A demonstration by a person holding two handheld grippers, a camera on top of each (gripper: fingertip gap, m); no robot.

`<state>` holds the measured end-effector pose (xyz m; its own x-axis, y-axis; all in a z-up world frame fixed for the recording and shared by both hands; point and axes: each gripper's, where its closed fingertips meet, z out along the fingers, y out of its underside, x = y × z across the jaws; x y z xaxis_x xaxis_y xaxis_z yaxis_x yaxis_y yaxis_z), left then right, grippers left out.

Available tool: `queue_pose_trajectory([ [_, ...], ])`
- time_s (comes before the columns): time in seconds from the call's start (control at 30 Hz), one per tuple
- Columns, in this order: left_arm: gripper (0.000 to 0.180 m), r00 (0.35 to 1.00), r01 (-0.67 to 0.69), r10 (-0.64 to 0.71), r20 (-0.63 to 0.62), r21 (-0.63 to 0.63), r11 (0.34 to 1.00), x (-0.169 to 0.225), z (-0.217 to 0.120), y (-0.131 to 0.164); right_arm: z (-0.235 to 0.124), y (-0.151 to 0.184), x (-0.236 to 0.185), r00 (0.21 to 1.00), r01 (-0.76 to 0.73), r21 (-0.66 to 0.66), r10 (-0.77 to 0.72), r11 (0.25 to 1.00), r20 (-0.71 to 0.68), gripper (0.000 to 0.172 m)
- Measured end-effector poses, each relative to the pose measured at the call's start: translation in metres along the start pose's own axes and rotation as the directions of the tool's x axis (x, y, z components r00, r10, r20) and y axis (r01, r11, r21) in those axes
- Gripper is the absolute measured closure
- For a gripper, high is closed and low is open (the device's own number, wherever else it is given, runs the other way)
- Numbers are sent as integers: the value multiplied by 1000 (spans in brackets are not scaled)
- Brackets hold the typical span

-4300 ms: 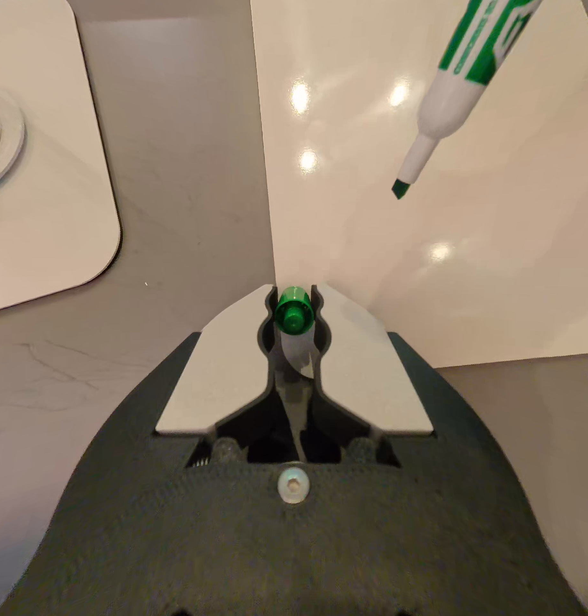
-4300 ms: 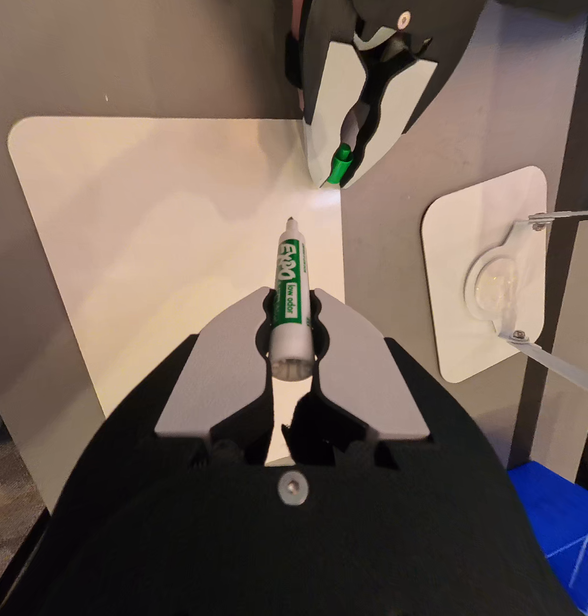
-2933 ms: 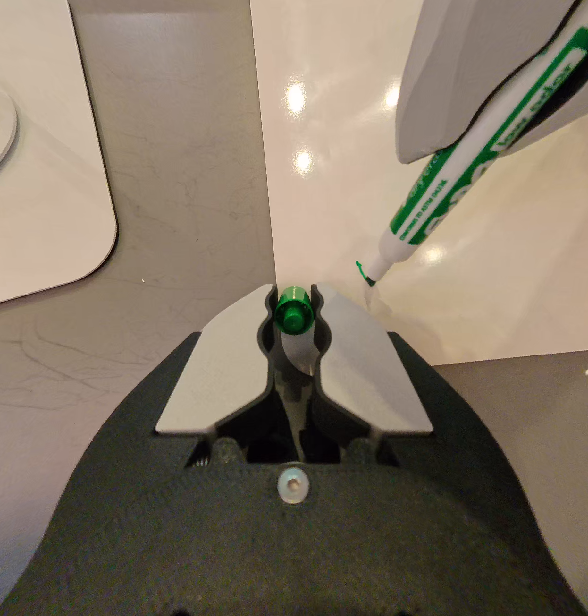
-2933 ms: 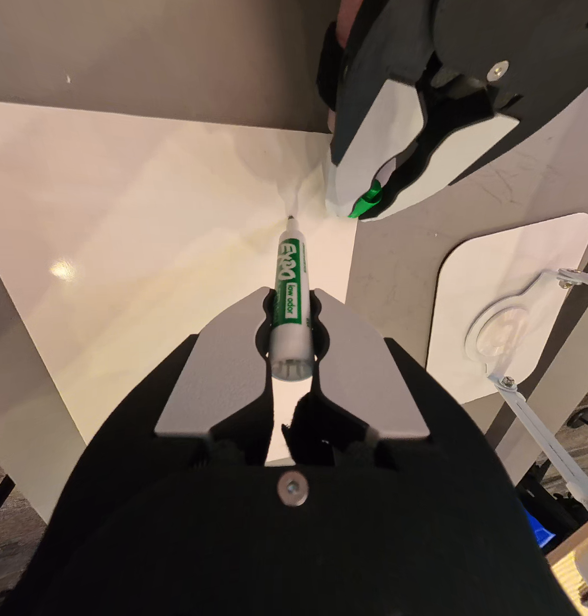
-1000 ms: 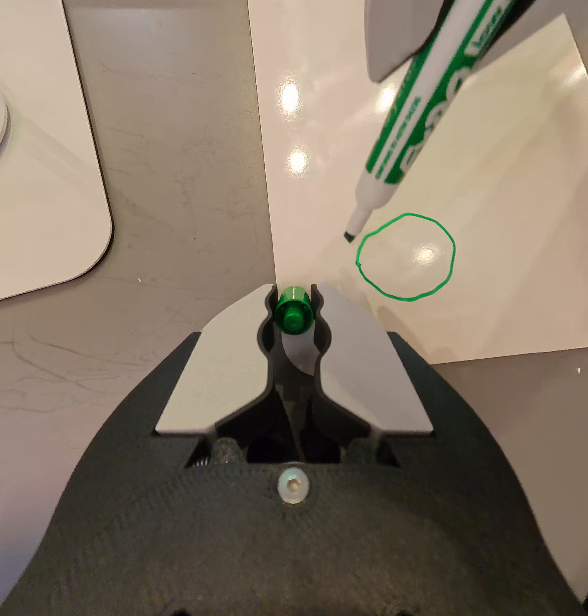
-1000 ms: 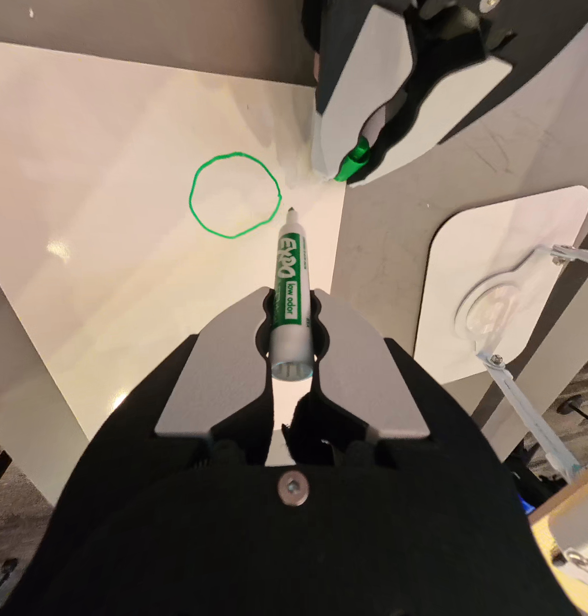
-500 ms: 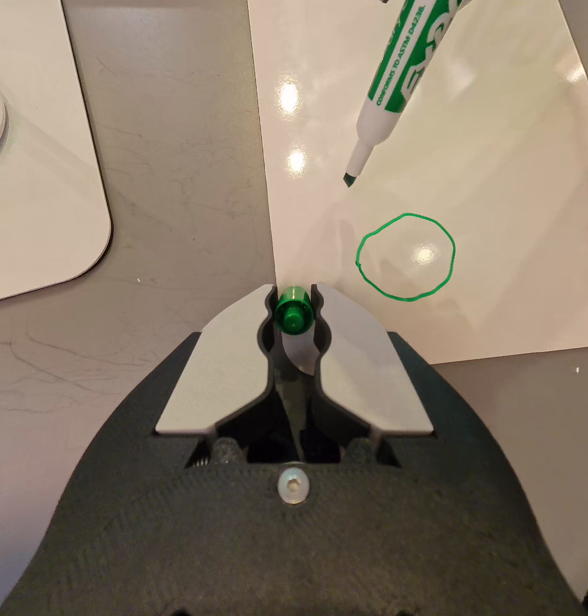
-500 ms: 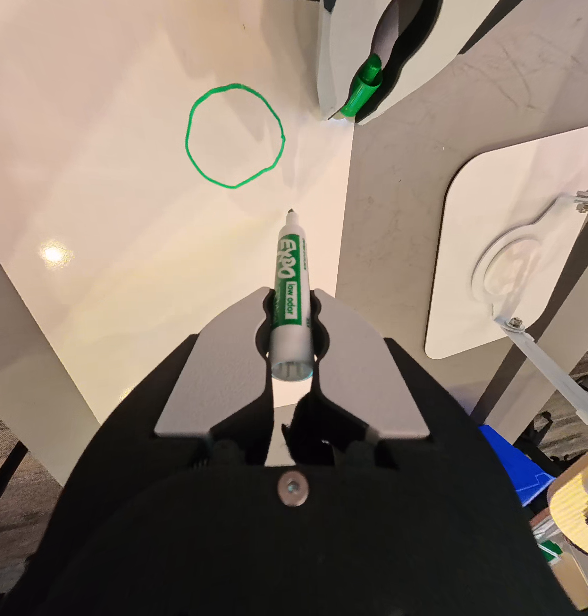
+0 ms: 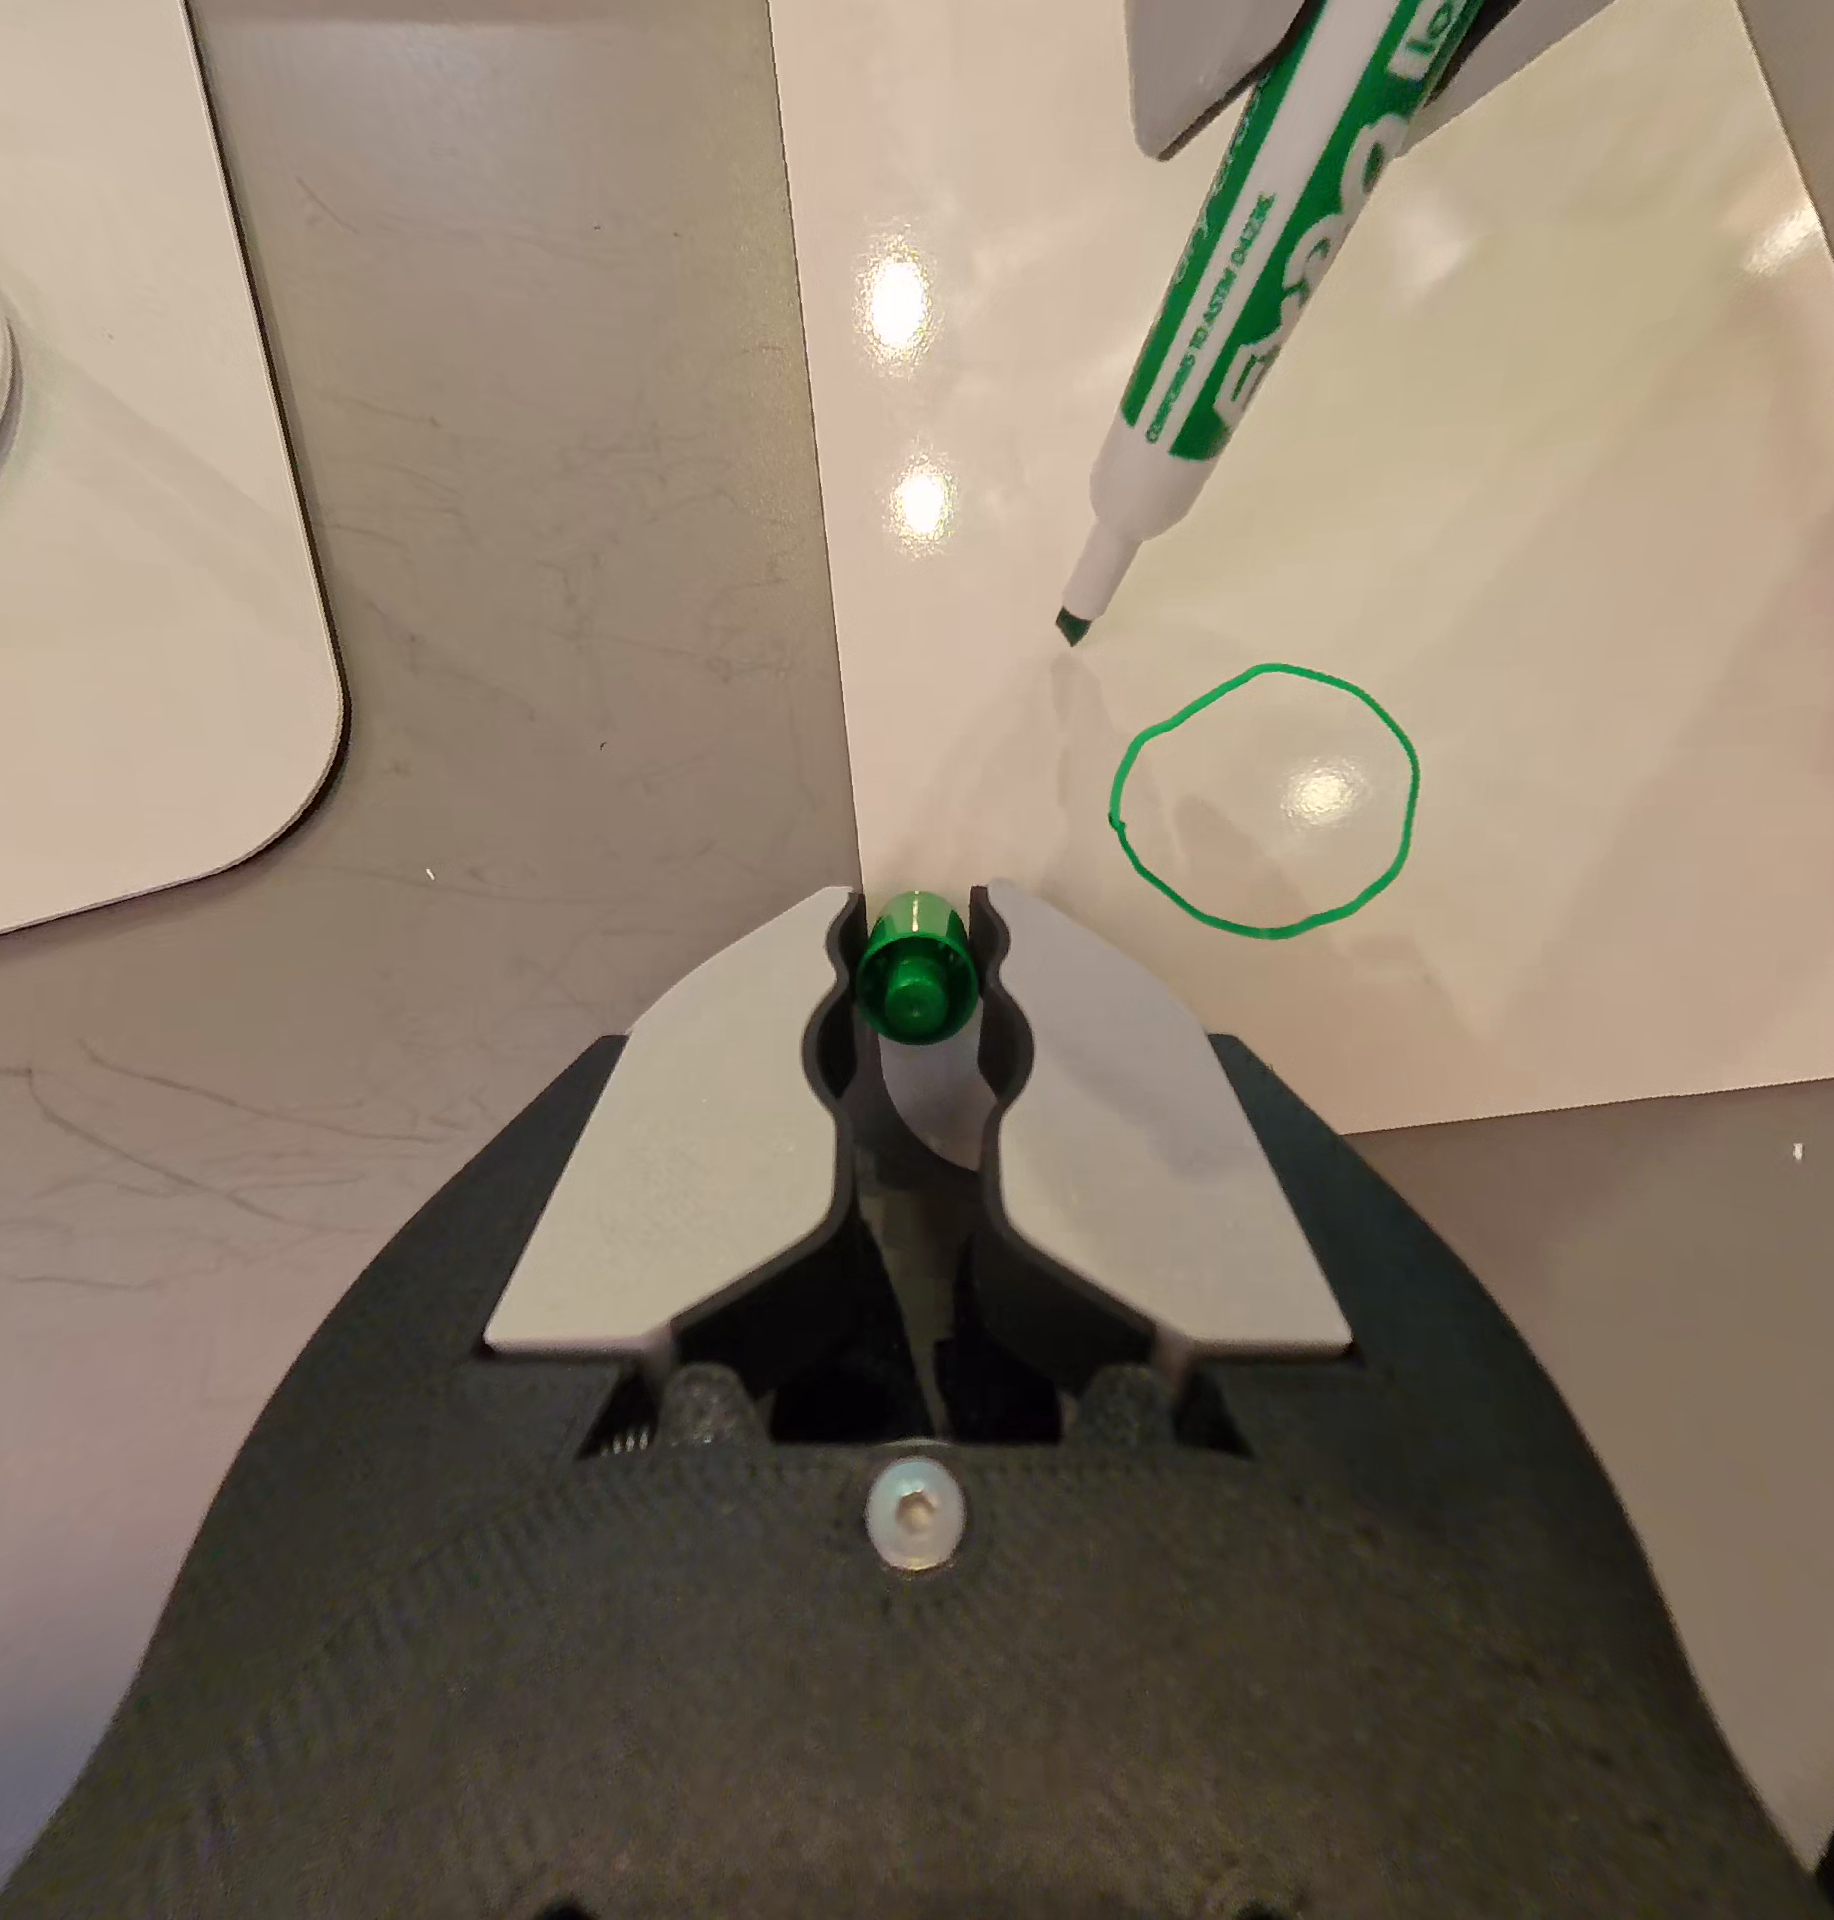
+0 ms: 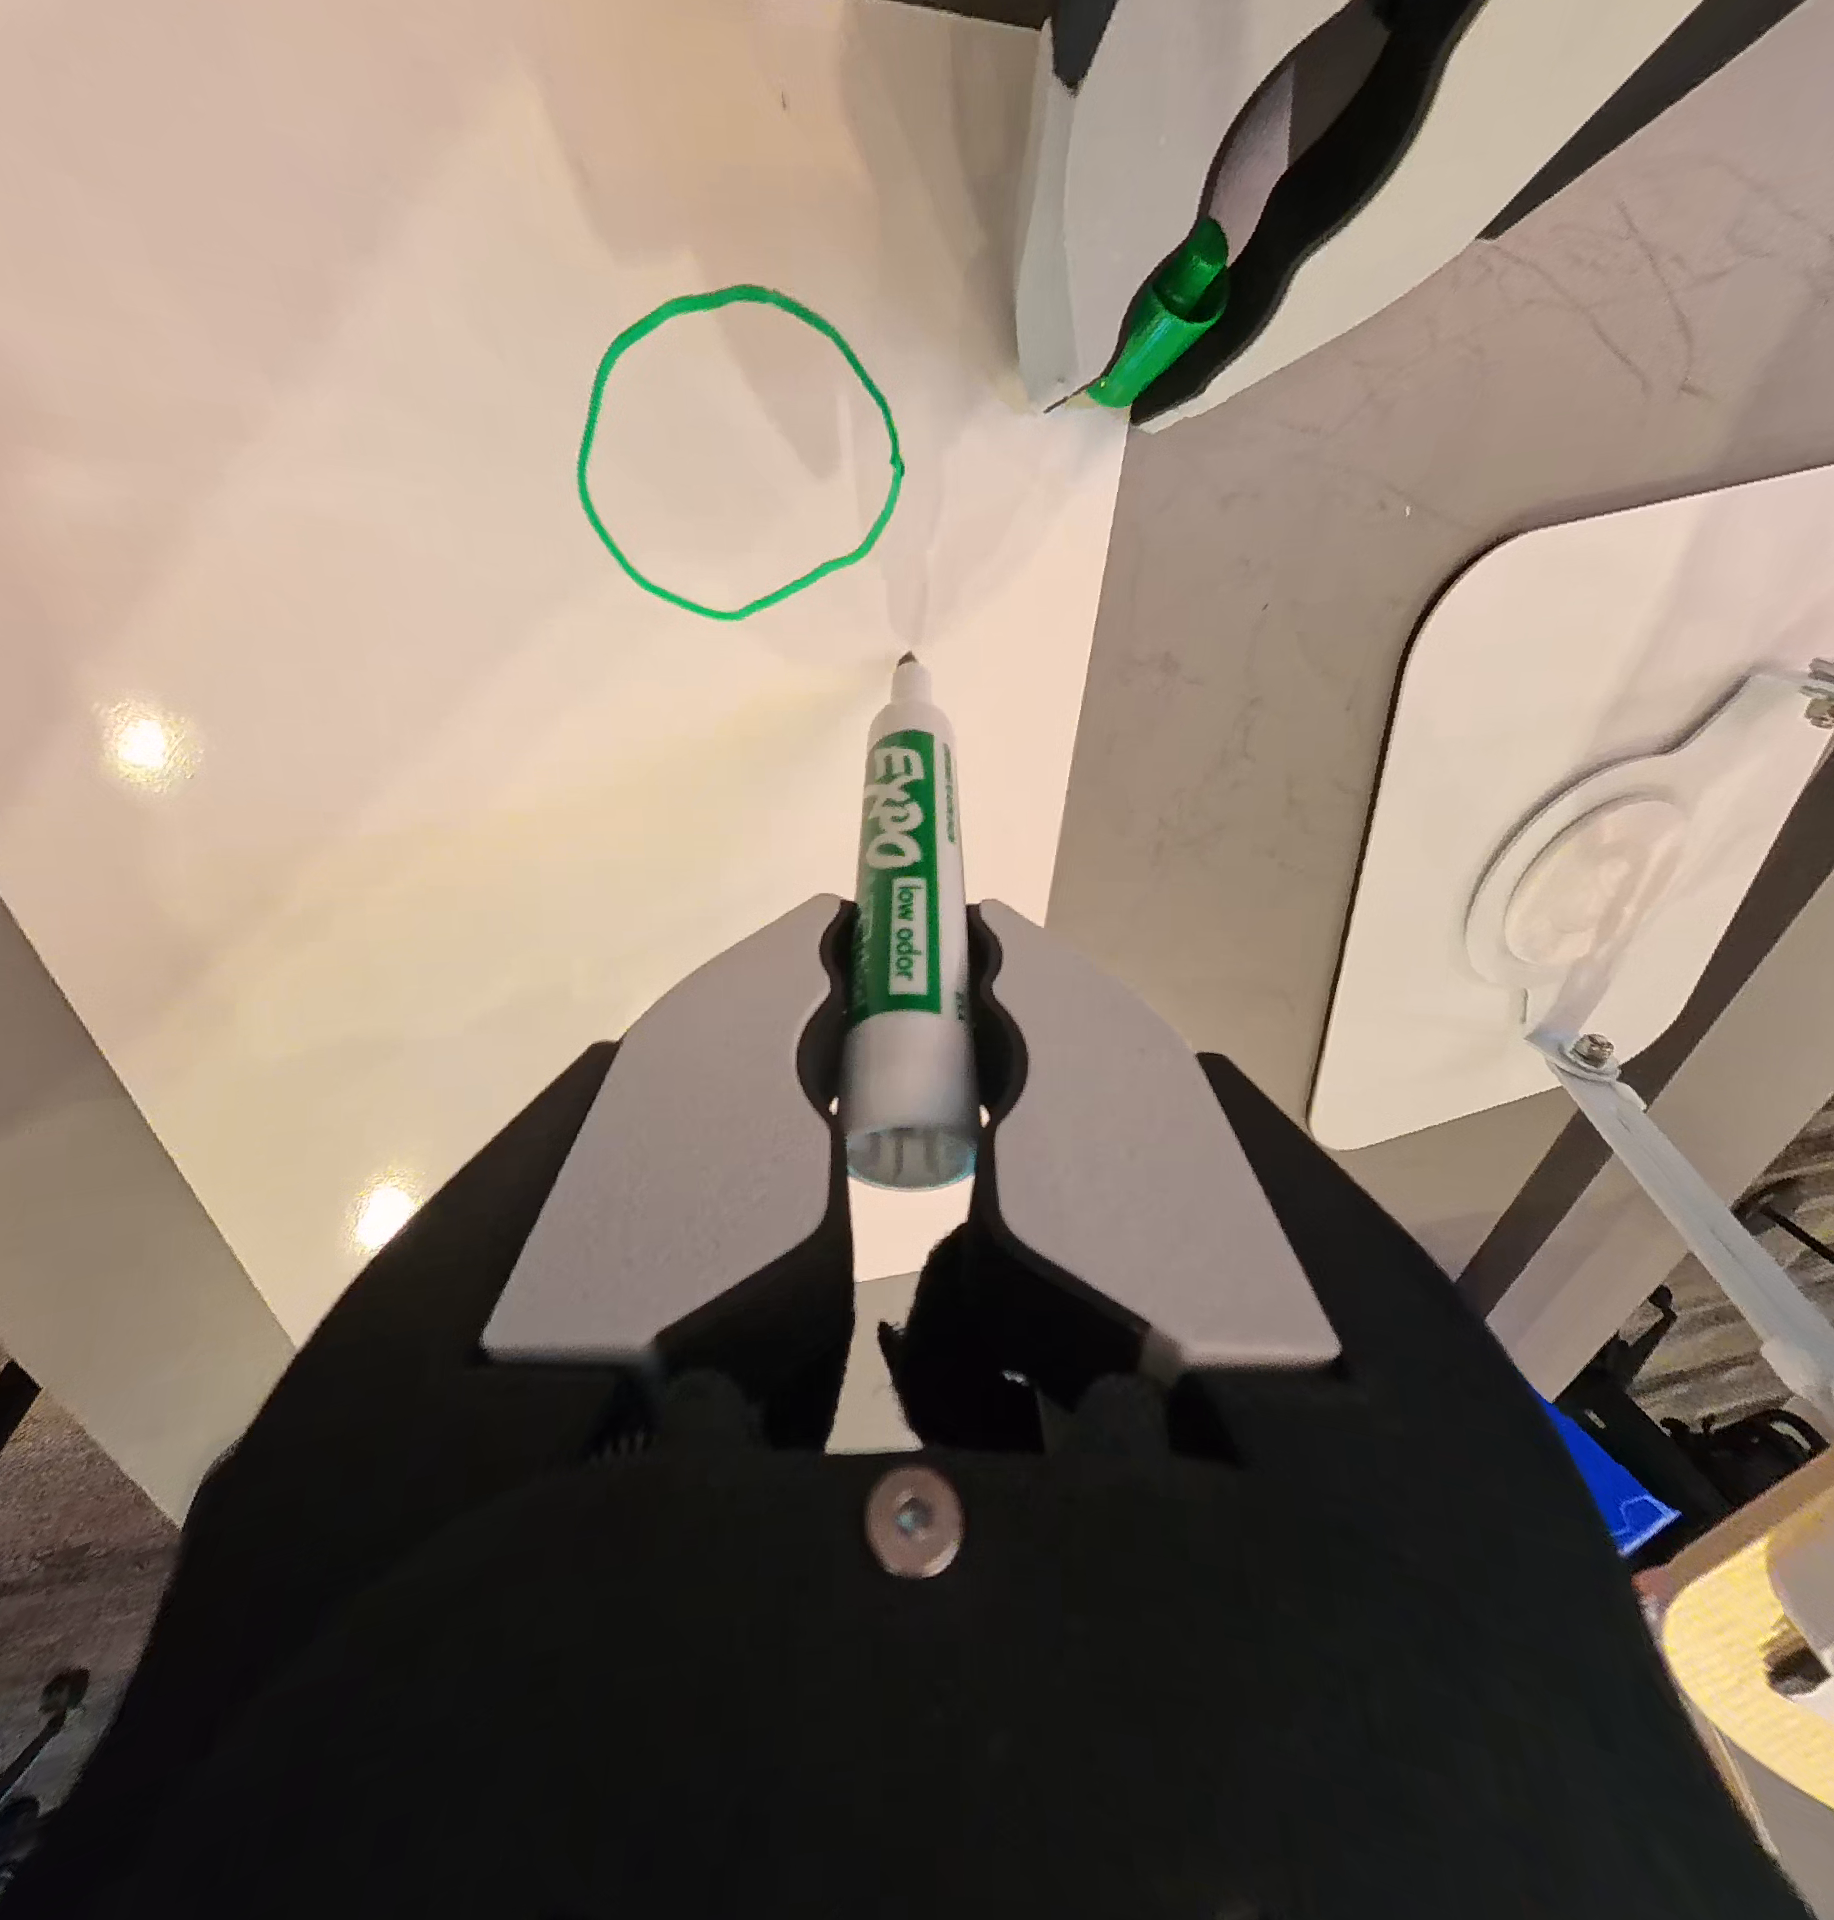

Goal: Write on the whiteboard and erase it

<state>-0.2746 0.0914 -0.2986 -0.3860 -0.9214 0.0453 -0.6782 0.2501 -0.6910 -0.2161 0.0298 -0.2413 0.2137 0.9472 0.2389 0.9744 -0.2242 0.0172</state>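
Observation:
The whiteboard point(image 9: 1515, 436) lies flat on a grey table and bears a green circle point(image 9: 1264, 802). My left gripper point(image 9: 915, 914) is shut on the green marker cap point(image 9: 913, 982) at the board's left edge. My right gripper point(image 10: 908, 920) is shut on the green-and-white marker point(image 10: 905, 914), uncapped, its tip point(image 10: 906, 663) just above the board, close beside the circle point(image 10: 738, 449). In the left wrist view the marker point(image 9: 1245, 301) comes down from the top right, its tip point(image 9: 1072, 625) up and left of the circle. The right wrist view shows the left gripper point(image 10: 1121, 400) with the cap point(image 10: 1167, 327) at the board's far corner.
A second white board point(image 9: 113, 468) with a clear round fitting point(image 10: 1578, 888) lies on the grey table point(image 9: 560, 520) beside the whiteboard. A metal strut point(image 10: 1702, 1226) crosses it. A blue object point(image 10: 1645, 1538) and a wooden piece point(image 10: 1765, 1600) show at the lower right, beyond the table. Tip to tip, the grippers are about 11 centimeters apart.
The marker drew a green circle on the board, then lifted off and pulled back. In the last half second its tip has come down again beside the circle. The left gripper has stayed still with the cap.

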Motion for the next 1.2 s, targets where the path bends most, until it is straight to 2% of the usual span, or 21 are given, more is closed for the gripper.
queue_pose_trajectory([
  [0.4,161,1000,2,-2,-4,-1,1000,0,0,0,0,0,-8,1000,25,-25,-25,999,15,151],
  [0.87,161,1000,2,-2,-6,-1,1000,0,0,0,-11,2,-50,998,52,-41,-50,998,45,151],
  [1.2,161,1000,2,-2,-5,-1,1000,0,0,0,-10,10,-54,998,42,-63,-39,997,41,151],
])
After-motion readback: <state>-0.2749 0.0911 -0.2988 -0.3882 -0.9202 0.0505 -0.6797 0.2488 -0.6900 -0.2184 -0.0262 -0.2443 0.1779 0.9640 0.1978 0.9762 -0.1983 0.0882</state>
